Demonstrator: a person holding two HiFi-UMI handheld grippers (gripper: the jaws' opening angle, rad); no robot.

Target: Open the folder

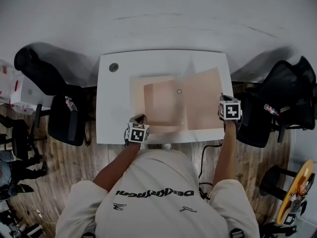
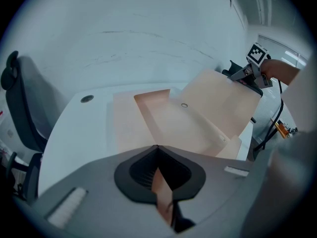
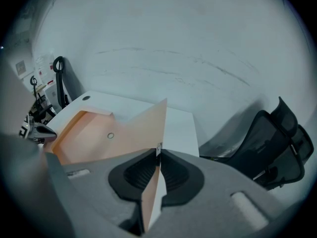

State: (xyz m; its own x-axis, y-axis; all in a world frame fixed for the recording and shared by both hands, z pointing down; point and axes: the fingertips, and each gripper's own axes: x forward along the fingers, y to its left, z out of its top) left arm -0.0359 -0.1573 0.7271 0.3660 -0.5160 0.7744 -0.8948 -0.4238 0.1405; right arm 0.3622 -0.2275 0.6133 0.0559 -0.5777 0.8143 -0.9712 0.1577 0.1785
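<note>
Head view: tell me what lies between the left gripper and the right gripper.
Only the folder, peach and partly opened on the white table. The left gripper clamps its near edge, the right gripper its raised flap. The head view shows this.

Matt card folder (image 1: 198, 103), smooth table (image 1: 113, 110)
</note>
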